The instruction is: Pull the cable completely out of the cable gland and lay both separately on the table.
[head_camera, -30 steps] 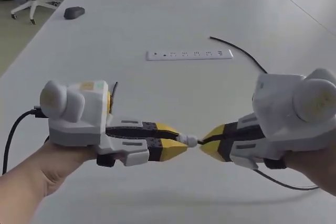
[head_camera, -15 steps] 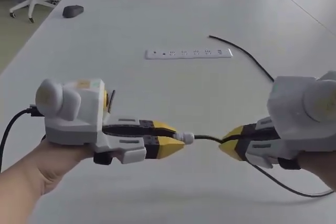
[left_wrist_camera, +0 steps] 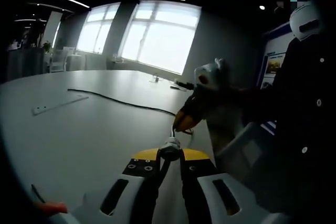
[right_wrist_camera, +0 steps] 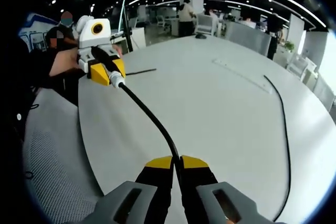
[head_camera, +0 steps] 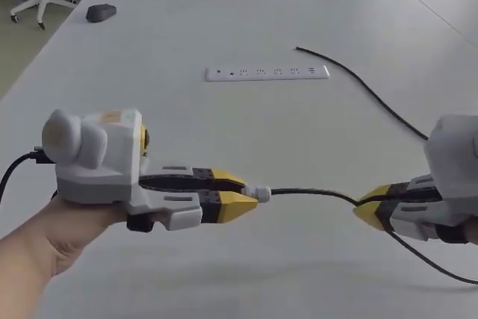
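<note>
Presently, largest first.

Counter [head_camera: 224, 28]: white, broad, bare beneath the work. Both task items are held in the air above its near edge.

Left tool [head_camera: 250, 199]: yellow-tipped jaws narrow, clamped on the cable gland [head_camera: 259, 194], pointing toward the right tool [head_camera: 366, 211].

Right tool: jaws nearly closed, pinching the cable [head_camera: 310, 193], well apart from the left tool.

Power strip [head_camera: 267, 73]: white, flat on the counter beyond the work, untouched.

Cable: black, spans between the two tools in a shallow bow. Its slack trails past the right tool toward the near right. One end sits inside the gland, so extraction reads as underway, not complete.

Cable gland: small, pale, at the left tool's tips.

Handling note, as judgement: draw the right tool straight along the gland's axis while the left tool holds steady. Avoid a sideways bend at the gland mouth. Re-grip nearer the gland if reach runs out. Then set each piece down apart.
</note>
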The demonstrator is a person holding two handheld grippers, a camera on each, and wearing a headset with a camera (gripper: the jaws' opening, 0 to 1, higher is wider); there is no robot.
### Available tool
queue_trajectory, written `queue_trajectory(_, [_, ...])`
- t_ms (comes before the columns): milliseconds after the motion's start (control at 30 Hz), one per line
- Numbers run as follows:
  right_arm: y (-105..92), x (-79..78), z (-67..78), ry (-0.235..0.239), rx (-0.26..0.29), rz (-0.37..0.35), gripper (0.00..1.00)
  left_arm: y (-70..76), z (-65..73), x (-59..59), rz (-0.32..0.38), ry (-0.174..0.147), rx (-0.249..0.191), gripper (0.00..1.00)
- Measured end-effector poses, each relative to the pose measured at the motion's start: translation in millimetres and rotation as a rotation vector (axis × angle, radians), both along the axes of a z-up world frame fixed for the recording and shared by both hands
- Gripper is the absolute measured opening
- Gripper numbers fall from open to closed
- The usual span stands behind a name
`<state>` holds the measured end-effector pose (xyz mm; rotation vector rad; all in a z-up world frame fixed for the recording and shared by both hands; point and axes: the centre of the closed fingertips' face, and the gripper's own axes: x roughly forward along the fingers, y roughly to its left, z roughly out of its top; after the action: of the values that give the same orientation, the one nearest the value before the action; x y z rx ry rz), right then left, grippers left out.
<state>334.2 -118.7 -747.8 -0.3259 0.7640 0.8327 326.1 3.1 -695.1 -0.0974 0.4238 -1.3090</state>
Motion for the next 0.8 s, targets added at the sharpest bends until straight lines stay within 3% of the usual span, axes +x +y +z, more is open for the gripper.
queue_trajectory(33, [-1.2,-0.4,-1.8,0.005,-0.006,-0.008,0.0,0.4,-0.9,0.5,0.001,-0.01,0.007,0.15])
queue_trajectory(400, [-7.1,-2.5,-20.7,0.066,-0.013,-0.053,0.0,-5.0,-6.8,-4.5,-0.022,-0.002,0.024,0.15])
queue_trajectory(500, [-15.9,-0.7,-27.2,0.059,-0.069,-0.059,0.0,-3.2,-5.6,-2.9,-0.016,-0.002,0.018,0.15])
queue_trajectory(767, [-18.0,-3.5,-25.4,0.064,-0.053,-0.046,0.0,0.2,-4.3,-1.5,-0.006,-0.009,0.018,0.15])
queue_trajectory(800, [-14.9,-6.5,-24.2,0.074,-0.044,-0.018,0.01,0.5,-3.9,-1.2,-0.004,-0.01,0.018,0.15])
